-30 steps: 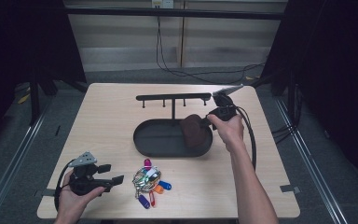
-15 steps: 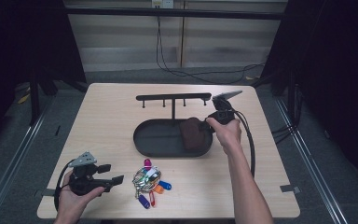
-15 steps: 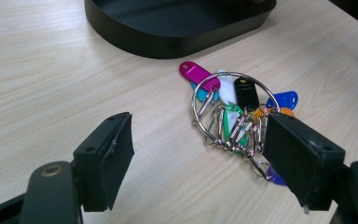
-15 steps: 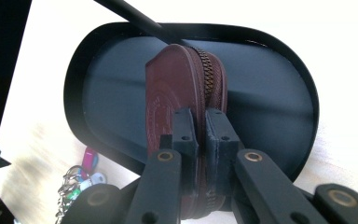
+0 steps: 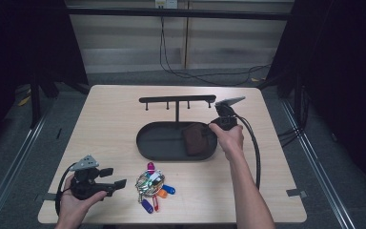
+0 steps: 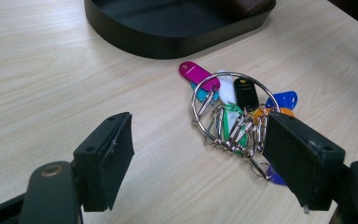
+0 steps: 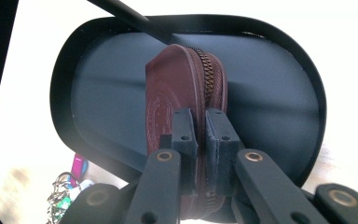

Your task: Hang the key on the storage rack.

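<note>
Two hand-held grippers work over a pale wooden counter (image 5: 109, 119), where the biggest change of the past second is on the right. The right hand-held gripper (image 7: 200, 135) has come down toward the black oval tray (image 5: 157, 143) directly beneath it, bringing a brown zipped pouch (image 7: 177, 93) from above the tray's right end to what looks like its floor. Its jaws are closed almost fully on the pouch's zipper edge, holding it on edge with the embossed face turned to the gripper's left. Just beyond this gripper, at the tray's far side, stands a black rack (image 5: 176, 100) with small pegs under its bar.

That descent suggests the pouch is being set down in the tray, and the placing looks nearly done; what seems left is to let go and lift clear. Whether the pouch rests fully on the tray floor cannot be told.

Well apart at the near left, the left hand-held gripper (image 6: 200, 163) has stayed where it was, lying low over the counter with its jaws wide open and nothing between the pads. Just ahead of its jaws, a little toward its right jaw, lies a key ring (image 6: 233, 107) strung with coloured tags, untouched, a likely next pick-up.
</note>
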